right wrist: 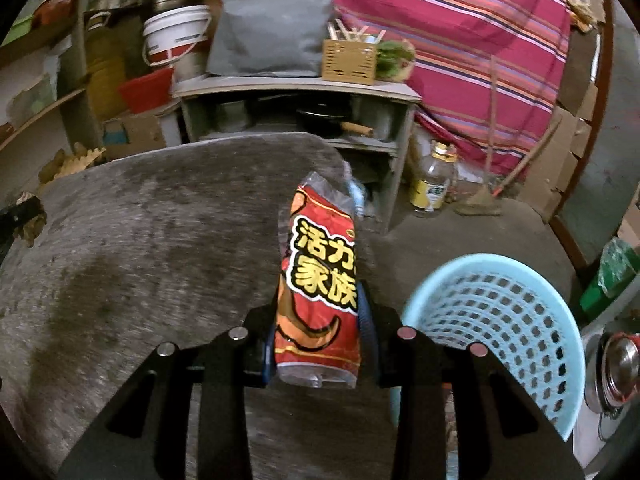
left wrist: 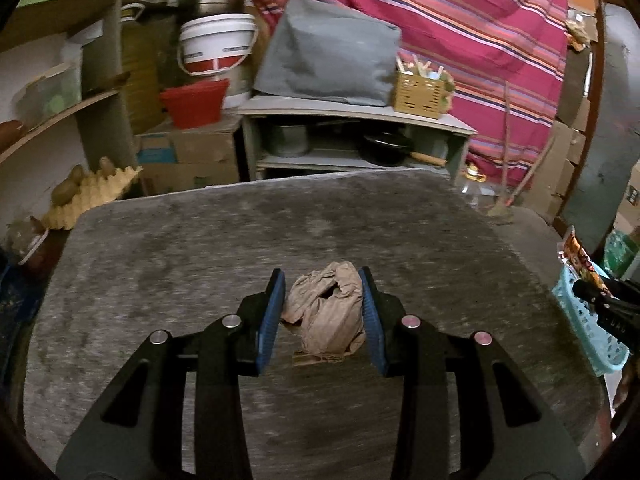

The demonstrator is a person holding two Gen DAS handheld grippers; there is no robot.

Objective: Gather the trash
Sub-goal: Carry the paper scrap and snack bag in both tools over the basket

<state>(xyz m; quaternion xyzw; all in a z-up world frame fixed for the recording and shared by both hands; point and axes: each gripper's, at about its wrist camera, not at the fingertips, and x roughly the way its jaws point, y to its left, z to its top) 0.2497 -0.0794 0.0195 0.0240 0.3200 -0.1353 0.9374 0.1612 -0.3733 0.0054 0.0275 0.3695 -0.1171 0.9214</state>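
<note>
Crumpled brown paper [left wrist: 326, 310] clamped between the left gripper [left wrist: 324, 312] pads above the grey table [left wrist: 200, 248], red snack wrapper [right wrist: 320, 292] pinched in the right gripper [right wrist: 320, 336] near the table's right edge, blue basket [right wrist: 500, 320] just beside it.

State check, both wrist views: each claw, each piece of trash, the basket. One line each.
left claw: shut on crumpled brown paper
crumpled brown paper: pinched between the pads, held over the grey table
right claw: shut on red snack wrapper
red snack wrapper: held upright, sticking out past the fingertips
blue basket: upright, beside the table; no trash in the part that shows
</note>
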